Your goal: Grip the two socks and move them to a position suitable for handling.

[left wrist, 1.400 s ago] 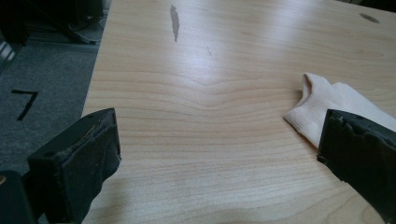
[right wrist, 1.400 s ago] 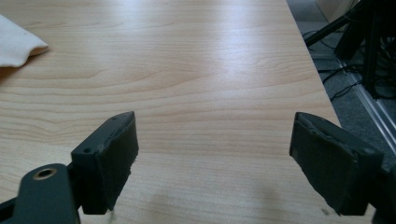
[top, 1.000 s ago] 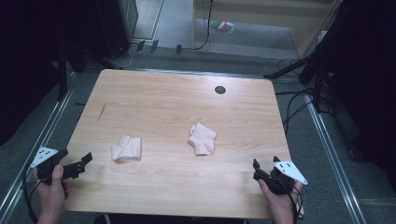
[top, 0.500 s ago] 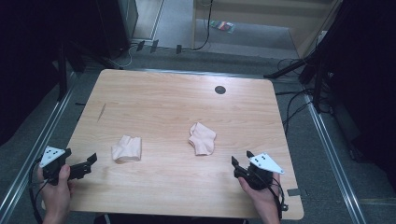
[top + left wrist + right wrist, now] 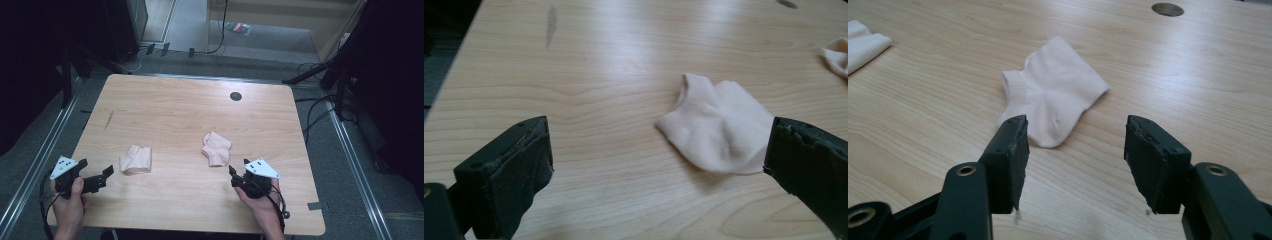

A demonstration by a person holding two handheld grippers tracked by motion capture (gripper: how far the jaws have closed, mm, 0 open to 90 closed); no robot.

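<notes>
Right hand-held gripper [image 5: 233, 176] has moved in from the tabletop's [image 5: 180, 115] edge, jaws wide, pale pink ankle sock [image 5: 216, 148] just ahead of its tips. Left hand-held gripper [image 5: 106, 175] also closer, jaws wide and empty, second folded pale pink sock [image 5: 135, 159] just ahead; both socks unmoved.

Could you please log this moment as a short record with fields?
Surface: wooden table with a dark round hole near its far edge
Left sock: pale pink, lying flat, untouched
Right sock: pale pink, lying flat, untouched
Left tool: jaws wide open, pointing at the left sock, short of it
Right tool: jaws open, just short of the right sock
Held: nothing
Socks: apart, not touching
</notes>
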